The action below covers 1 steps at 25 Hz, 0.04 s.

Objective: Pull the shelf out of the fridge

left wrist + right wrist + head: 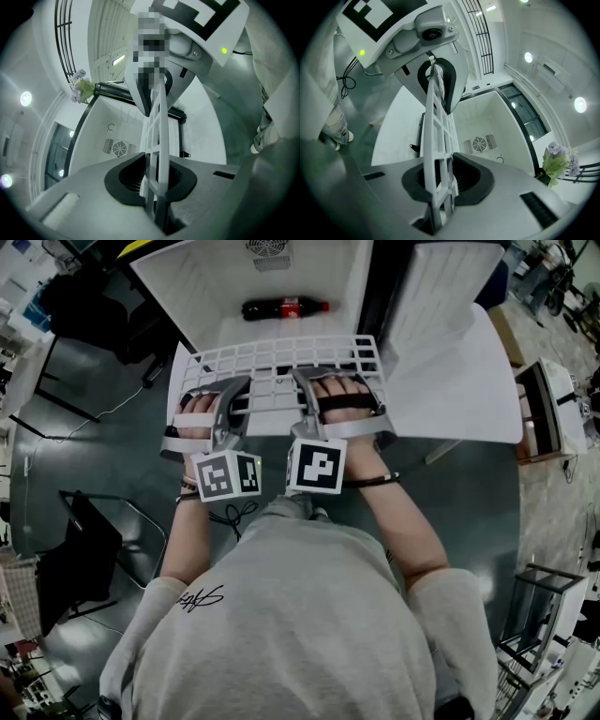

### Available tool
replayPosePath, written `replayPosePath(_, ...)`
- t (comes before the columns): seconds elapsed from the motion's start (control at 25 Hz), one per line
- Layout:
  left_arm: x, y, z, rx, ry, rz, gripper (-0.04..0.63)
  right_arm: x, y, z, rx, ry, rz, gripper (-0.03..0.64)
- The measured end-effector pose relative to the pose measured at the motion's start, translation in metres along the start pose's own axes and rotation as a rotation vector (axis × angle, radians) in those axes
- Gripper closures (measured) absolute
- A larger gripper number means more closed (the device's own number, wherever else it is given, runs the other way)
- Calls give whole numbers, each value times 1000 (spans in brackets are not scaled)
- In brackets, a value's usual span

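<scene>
Step in hand: drawing the wire shelf (pixel 281 367) out of the fridge (pixel 211 296), both grips on.

- Left tongs (pixel 230 395) are clamped on the shelf's near edge toward its left corner. The left gripper view shows the white grid bars pinched edge-on between the dark pads.
- Right tongs (pixel 314 390) are clamped on the same near edge, nearer its middle. The right gripper view shows the bars nipped the same way.
- Shelf position: held roughly level in front of the fridge mouth and mostly outside it. Its far edge lies near the front edge of the fridge floor. I cannot tell whether that edge has fully cleared the side walls.
- A cola bottle (pixel 284 307) lies on its side at the back of the fridge floor, well apart from the shelf.
- The fridge door (pixel 450 362) stands open to the right, just beside the shelf's right corner.

How to do it well (judgement):
- Pull straight back toward the body with both hands at one pace, so the grid does not skew and bind on the walls.
- Hold the shelf level. Both grips sit left of the shelf's centre, so the right corner is likely to sag; a little upward bias on the right hand should counter it.
- Watch the right corner against the door.
- Do not slacken either grip until the far edge is plainly out.
</scene>
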<state>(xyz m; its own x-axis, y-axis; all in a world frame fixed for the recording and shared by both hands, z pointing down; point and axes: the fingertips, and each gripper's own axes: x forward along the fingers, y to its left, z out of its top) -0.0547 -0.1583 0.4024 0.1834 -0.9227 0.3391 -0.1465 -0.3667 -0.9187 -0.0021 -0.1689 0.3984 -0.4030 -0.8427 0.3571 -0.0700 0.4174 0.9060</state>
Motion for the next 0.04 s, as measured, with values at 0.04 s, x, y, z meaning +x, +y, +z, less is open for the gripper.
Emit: replayPosePath(0.04, 0, 0, 0, 0, 0, 1, 554, 0, 0, 0, -1, 0, -1, 569)
